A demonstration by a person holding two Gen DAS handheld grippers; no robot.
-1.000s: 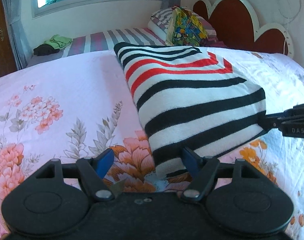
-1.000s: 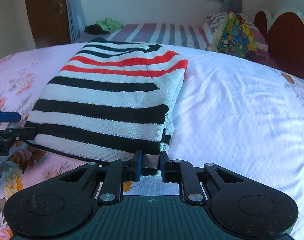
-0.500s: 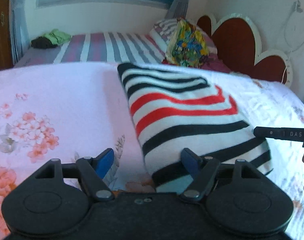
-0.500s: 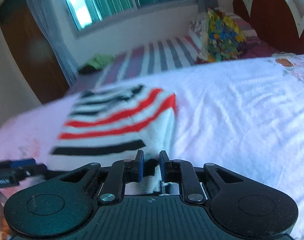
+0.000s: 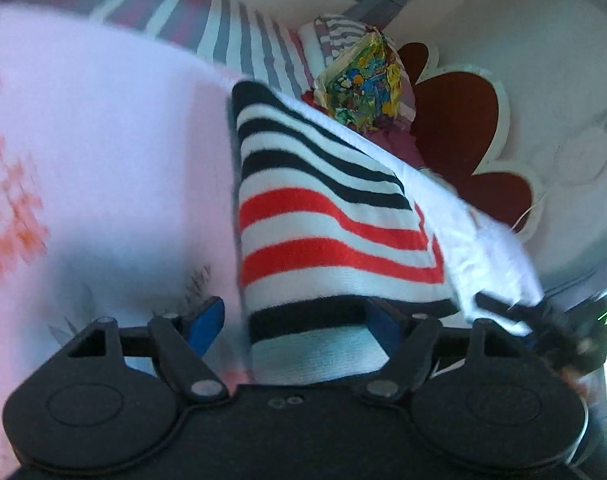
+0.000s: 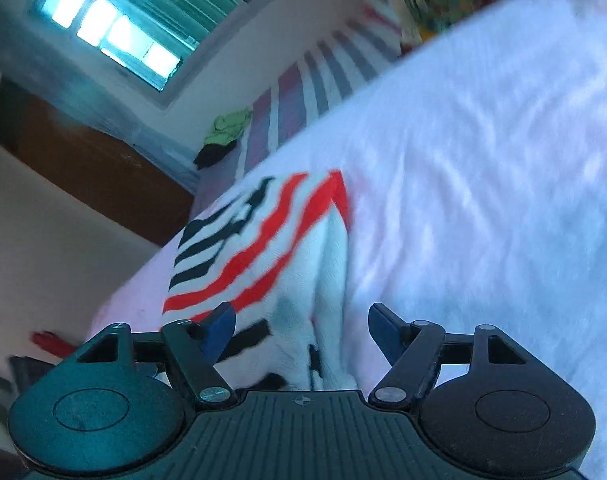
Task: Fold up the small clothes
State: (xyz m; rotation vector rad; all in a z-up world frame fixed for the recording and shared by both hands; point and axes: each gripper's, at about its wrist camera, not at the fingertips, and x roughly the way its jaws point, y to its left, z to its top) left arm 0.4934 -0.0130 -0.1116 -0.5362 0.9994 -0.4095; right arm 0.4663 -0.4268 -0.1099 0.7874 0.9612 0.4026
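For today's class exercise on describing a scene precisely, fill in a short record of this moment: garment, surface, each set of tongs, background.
garment: striped sweater, black, white and red, folded, lying on the bed
surface: bed sheet, pale, floral print in places
left tongs: open, sweater's near edge between the fingers
right tongs: jaws opening, sweater's edge between them, pads not pressing
background: colourful pillow, red headboard, window
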